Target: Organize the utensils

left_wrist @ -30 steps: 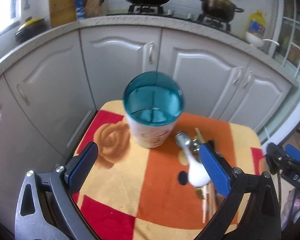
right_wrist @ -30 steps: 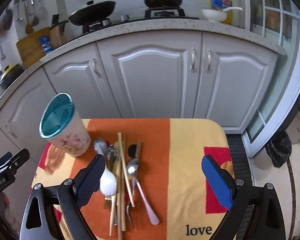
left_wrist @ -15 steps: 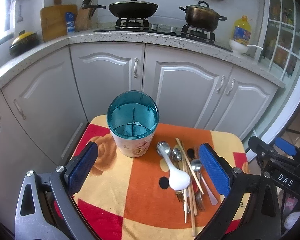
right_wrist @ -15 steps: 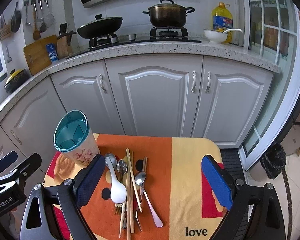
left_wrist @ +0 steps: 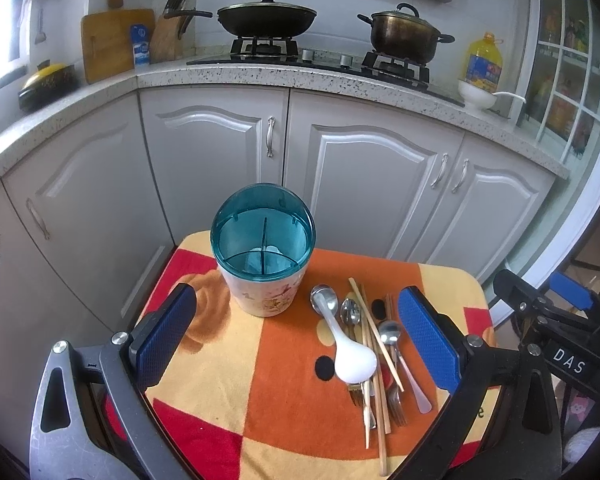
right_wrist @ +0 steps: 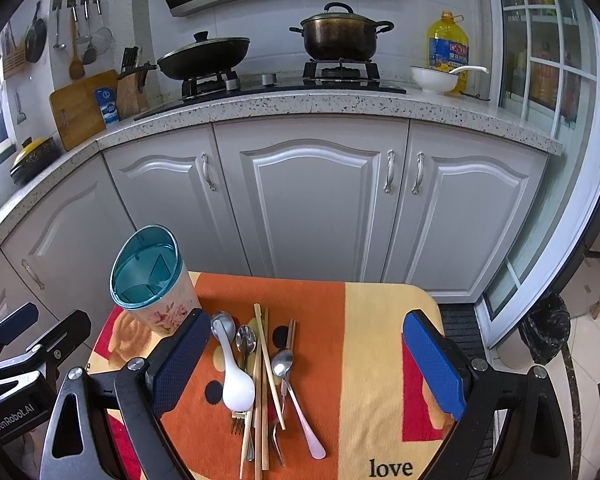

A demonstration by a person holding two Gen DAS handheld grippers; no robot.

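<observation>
Steel spoons (right_wrist: 283, 360) lie tangled with chopsticks (right_wrist: 265, 344) beside the holder (right_wrist: 152, 280), so lower your spread right gripper (right_wrist: 308, 364) over one handle; left gripper (left_wrist: 296, 336) is spread too.

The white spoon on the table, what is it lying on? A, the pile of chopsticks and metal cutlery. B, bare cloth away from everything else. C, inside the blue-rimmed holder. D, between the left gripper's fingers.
A: the white spoon lies on the pile of chopsticks and cutlery, its bowl over a fork, beside the holder and free of both open grippers.
</observation>
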